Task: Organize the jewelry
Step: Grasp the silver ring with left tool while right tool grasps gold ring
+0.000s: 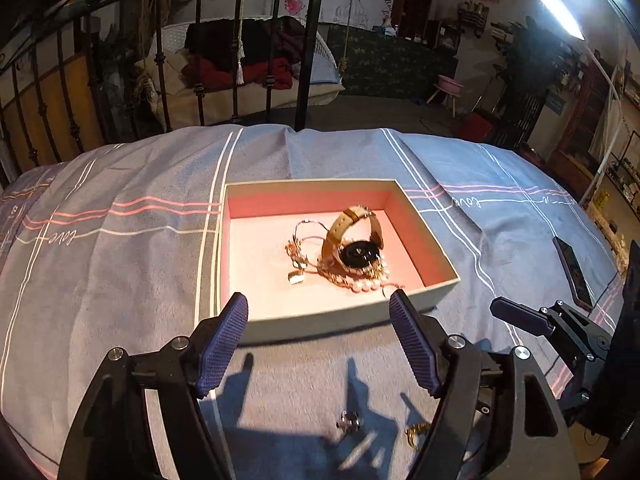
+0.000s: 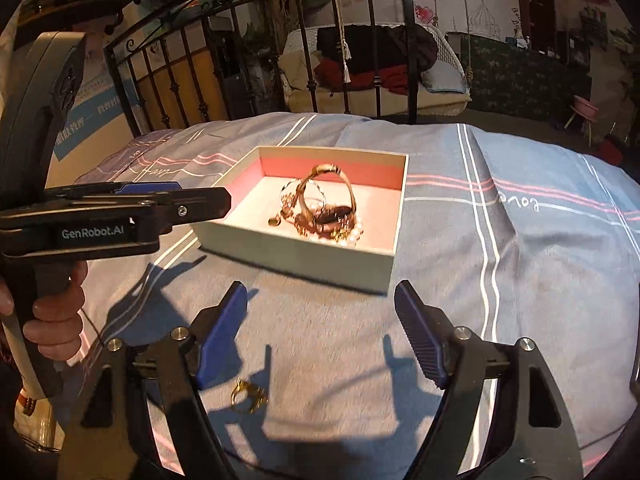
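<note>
An open box (image 1: pixel 432 294) with a pink lining sits on the striped bedspread; it also shows in the right wrist view (image 2: pixel 304 252). Inside lie a tan-strap watch (image 1: pixel 356 240), a pearl bracelet (image 1: pixel 366 286) and gold chains (image 1: pixel 298 246). My left gripper (image 1: pixel 318 310) is open and empty at the box's near wall. A silver ring (image 1: pixel 349 421) and a gold ring (image 1: pixel 416 432) lie on the bedspread under it. My right gripper (image 2: pixel 320 300) is open and empty, just short of the box. The gold ring (image 2: pixel 248 396) lies by its left finger.
A dark phone (image 1: pixel 573 272) lies on the bedspread to the right. A black iron bed frame (image 1: pixel 308 40) stands behind the bed. The left gripper's body (image 2: pixel 112 220) reaches in from the left in the right wrist view.
</note>
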